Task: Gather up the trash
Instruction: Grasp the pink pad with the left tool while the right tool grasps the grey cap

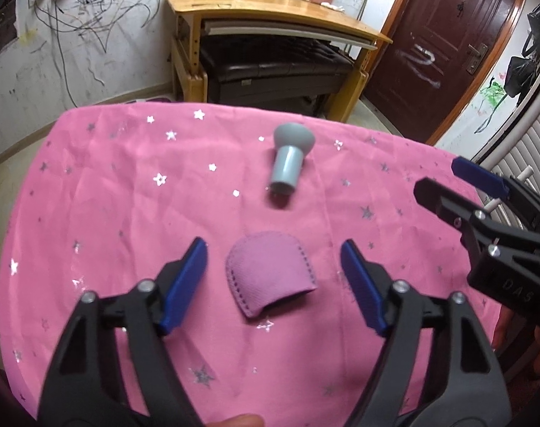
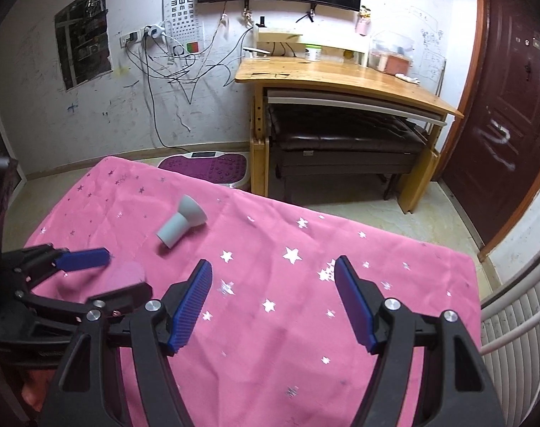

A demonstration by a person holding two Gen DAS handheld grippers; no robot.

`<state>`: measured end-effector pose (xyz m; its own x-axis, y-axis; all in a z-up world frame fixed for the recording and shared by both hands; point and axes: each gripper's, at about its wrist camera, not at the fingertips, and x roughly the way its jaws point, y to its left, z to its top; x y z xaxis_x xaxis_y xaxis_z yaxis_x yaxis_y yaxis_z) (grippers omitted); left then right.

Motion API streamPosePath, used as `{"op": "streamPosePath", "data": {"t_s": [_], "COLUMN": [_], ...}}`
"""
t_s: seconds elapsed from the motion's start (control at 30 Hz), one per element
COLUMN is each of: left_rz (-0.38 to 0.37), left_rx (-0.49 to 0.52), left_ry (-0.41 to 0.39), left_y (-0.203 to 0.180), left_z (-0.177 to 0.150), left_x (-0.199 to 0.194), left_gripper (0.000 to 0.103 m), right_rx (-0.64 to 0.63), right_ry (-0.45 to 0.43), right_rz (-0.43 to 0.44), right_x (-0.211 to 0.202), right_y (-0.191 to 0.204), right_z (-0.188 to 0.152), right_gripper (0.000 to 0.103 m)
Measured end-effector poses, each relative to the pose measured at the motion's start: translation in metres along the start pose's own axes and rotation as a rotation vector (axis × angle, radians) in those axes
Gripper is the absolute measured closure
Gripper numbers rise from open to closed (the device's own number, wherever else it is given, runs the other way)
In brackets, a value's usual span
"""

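A small purple stitched pouch [image 1: 270, 274] lies on the pink star-patterned tablecloth [image 1: 110, 213]. My left gripper [image 1: 273, 249] hovers over it, its blue pads standing wide on either side without touching it. In the right wrist view the pouch [image 2: 129, 270] shows between the left gripper's [image 2: 117, 279] fingers. A grey-blue mushroom-shaped piece [image 1: 287, 160] lies on its side farther back, also in the right wrist view [image 2: 181, 224]. My right gripper [image 2: 273, 267] is open over bare cloth [image 2: 305, 320], holds nothing, and reaches into the left wrist view's right edge [image 1: 444, 179].
Beyond the table stands a wooden desk [image 2: 341, 74] with a dark bench [image 2: 341, 138] under it. A brown door [image 2: 512, 106] is at the right, a white radiator [image 2: 519, 320] is beside the table's right edge, and a purple mat [image 2: 206, 163] lies on the floor.
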<state>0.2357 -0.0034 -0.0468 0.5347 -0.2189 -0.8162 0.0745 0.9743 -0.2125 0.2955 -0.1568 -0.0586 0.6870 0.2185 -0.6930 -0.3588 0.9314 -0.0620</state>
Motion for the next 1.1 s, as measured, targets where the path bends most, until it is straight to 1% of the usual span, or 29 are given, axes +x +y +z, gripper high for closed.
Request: {"op": "streamPosePath", "data": {"t_s": [0.1,0.13,0.17,0.2,0.23,0.27,0.3,0.37,0.53,0.57,0.63,0.7,0.8,0.9,1.1], "left_rz": [-0.003,-0.001,0.005,0.019,0.025,0.025,0.02,0.026,0.02,0.022,0.026,0.002,-0.033,-0.03,-0.044], "left_rx": [-0.002,0.002,0.009,0.021,0.028,0.036,0.04,0.05,0.04,0.04,0.044,0.039,0.021,0.025,0.022], "left_ry": [-0.002,-0.001,-0.002,-0.002,0.0,0.002,0.004,0.001,-0.004,-0.007,-0.012,-0.008,0.0,-0.002,-0.006], "left_y": [0.001,0.001,0.001,0.001,0.001,0.001,0.002,0.005,0.015,0.016,0.018,0.021,0.024,0.024,0.025], "left_z": [0.001,0.001,0.0,-0.002,-0.002,-0.003,-0.003,-0.004,-0.005,-0.005,-0.006,-0.007,-0.005,-0.005,-0.006], "left_x": [0.0,0.0,0.0,-0.001,-0.001,-0.002,-0.003,-0.004,-0.009,-0.011,-0.014,-0.014,-0.013,-0.012,-0.013], "left_gripper": [0.035,0.038,0.046,0.051,0.059,0.064,0.064,0.073,0.084,0.088,0.09,0.09,0.09,0.09,0.09], "right_rx": [-0.008,-0.01,-0.009,-0.006,-0.003,-0.001,0.002,0.002,0.003,0.0,0.002,0.008,0.003,-0.001,-0.006], "right_ry": [0.007,0.01,0.012,0.016,0.018,0.021,0.022,0.024,0.038,0.044,0.057,0.074,0.1,0.118,0.151], "right_rz": [0.004,0.005,0.007,0.012,0.018,0.024,0.028,0.034,0.062,0.065,0.084,0.105,0.107,0.111,0.065], "right_x": [0.005,0.007,0.008,0.01,0.012,0.014,0.015,0.018,0.031,0.036,0.045,0.054,0.069,0.08,0.096], "right_y": [0.002,0.003,0.004,0.004,0.005,0.006,0.007,0.009,0.02,0.024,0.028,0.032,0.041,0.05,0.057], "right_z": [0.005,0.007,0.008,0.011,0.012,0.015,0.018,0.02,0.03,0.032,0.036,0.04,0.044,0.049,0.049], "right_gripper": [0.037,0.037,0.037,0.037,0.037,0.037,0.037,0.037,0.037,0.037,0.037,0.037,0.037,0.037,0.038]}}
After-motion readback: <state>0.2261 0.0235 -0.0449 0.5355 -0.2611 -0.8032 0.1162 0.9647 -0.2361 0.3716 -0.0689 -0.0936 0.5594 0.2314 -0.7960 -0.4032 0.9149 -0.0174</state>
